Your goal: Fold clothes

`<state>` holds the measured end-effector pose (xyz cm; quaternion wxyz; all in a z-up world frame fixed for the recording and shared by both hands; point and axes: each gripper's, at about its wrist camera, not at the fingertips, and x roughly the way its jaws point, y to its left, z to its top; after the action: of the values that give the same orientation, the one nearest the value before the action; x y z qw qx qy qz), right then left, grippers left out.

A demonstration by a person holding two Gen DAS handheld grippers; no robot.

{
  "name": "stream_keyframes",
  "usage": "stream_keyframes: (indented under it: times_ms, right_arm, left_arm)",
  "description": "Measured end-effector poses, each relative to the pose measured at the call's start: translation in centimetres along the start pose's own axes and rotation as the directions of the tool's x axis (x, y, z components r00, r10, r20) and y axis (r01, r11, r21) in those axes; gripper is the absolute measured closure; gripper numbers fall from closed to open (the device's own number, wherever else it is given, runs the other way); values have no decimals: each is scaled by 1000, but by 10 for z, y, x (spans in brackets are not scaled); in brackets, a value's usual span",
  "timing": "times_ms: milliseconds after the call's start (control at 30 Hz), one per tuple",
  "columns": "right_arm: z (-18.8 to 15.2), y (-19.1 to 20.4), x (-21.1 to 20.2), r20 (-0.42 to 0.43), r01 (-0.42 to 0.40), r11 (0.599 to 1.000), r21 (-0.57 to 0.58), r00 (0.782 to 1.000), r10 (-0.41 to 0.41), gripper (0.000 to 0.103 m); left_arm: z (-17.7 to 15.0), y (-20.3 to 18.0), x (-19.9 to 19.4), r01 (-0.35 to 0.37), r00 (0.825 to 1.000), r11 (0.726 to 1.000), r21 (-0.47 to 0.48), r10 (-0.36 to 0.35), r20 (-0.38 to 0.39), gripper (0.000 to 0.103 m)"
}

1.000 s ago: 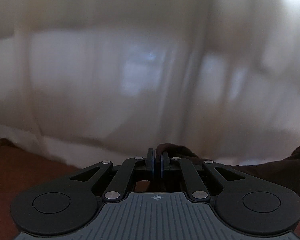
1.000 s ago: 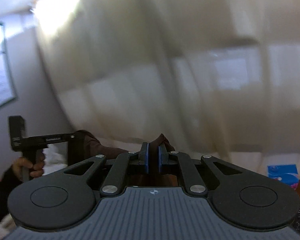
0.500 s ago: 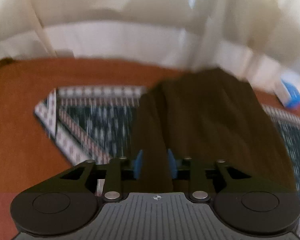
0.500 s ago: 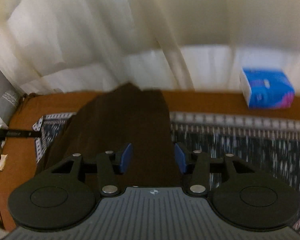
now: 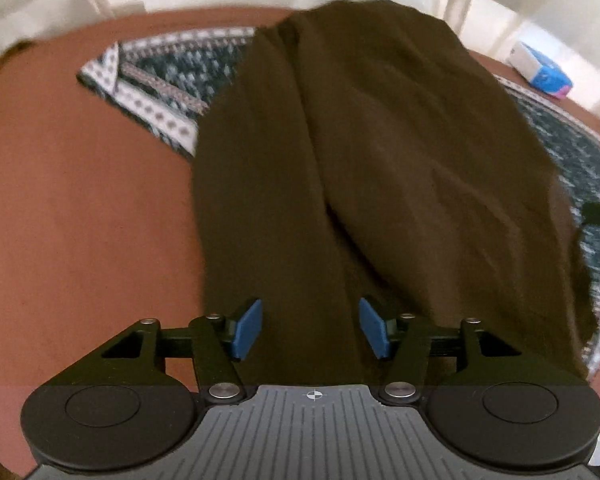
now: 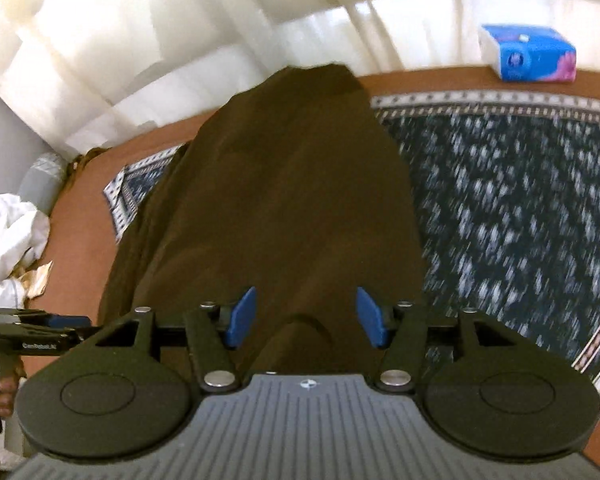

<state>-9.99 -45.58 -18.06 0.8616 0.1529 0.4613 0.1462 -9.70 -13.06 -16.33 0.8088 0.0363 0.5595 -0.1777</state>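
Jaws of the left gripper [image 5: 310, 330] and right gripper [image 6: 306, 318] are standing apart, having just been opening, gripping nothing, with the dark brown soft cloth garment [image 5: 380, 168] lying between the pads. Beyond them it is stretching limp across the patterned blue-and-white woven rug [image 6: 520, 208]; pinching its near corners looks best.
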Motion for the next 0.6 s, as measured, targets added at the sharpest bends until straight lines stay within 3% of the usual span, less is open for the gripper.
stream_keyframes:
  times_ms: [167,267,300,333,400,533,600]
  right_arm:
    - [-19,5,-3,-17,8,1000,-16,1000,-9,38]
    - [-24,5,-6,-16,5,1000,-7,1000,-5,37]
    - [-25,6,-7,-16,6,1000,-5,1000,-7,37]
    - [-27,6,-8,-14,8,1000,-4,1000,-8,37]
    - [-29,6,-11,-10,11,1000,0,1000,-11,37]
    - [-31,6,-14,-5,20,1000,10,1000,-20,36]
    - [-32,6,-16,-1,27,1000,14,1000,-27,36]
  left_arm:
    - [-8,-10,7,-16,1000,1000,15,16,6,36]
    - [-10,-12,17,-23,1000,1000,13,23,-8,45]
    - [-11,-11,18,-32,999,999,12,33,-9,58]
    - [-12,-10,20,-42,999,999,10,42,-9,84]
    - [-13,-3,18,-38,999,999,-16,38,-6,101]
    - [-6,20,-2,43,999,992,-115,-42,7,103]
    - [1,33,-25,67,997,989,-134,-60,56,103]
